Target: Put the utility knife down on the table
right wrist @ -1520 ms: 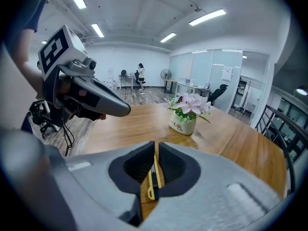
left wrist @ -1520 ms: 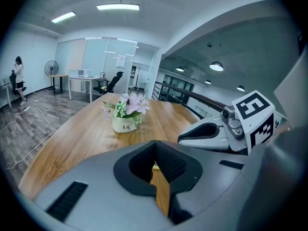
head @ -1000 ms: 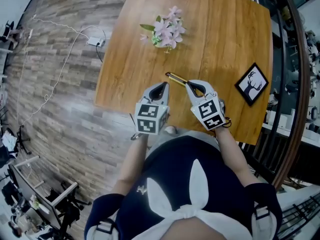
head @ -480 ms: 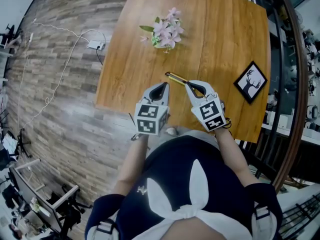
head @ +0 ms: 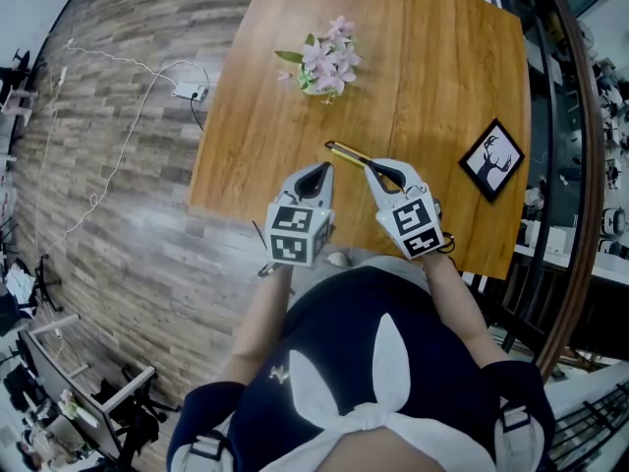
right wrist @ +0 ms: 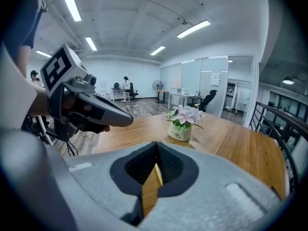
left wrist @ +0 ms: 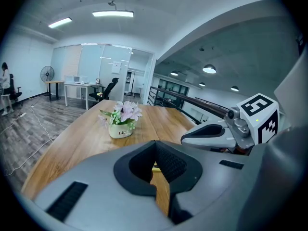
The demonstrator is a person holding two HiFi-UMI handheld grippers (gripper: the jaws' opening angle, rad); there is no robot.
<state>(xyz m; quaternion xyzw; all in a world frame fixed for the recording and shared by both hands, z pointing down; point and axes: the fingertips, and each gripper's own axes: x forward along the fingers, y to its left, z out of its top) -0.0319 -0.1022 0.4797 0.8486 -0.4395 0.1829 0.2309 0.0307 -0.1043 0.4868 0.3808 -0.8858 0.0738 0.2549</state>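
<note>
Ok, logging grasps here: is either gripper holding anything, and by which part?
The right gripper is shut on the utility knife, pinching its near end; the rest sticks out beyond the jaws. The left gripper holds nothing.

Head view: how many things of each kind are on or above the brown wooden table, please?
Grey two-jaw grippers: 2, left gripper, right gripper
Yellow-and-black utility knife: 1
White pot of pink flowers: 1
Black-framed deer picture: 1
Total: 5

Flower pot (head: pixel 329 62) far on table (head: pixel 442 77), picture frame (head: pixel 494 163) at right, utility knife (head: pixel 345 152) nearer
</note>
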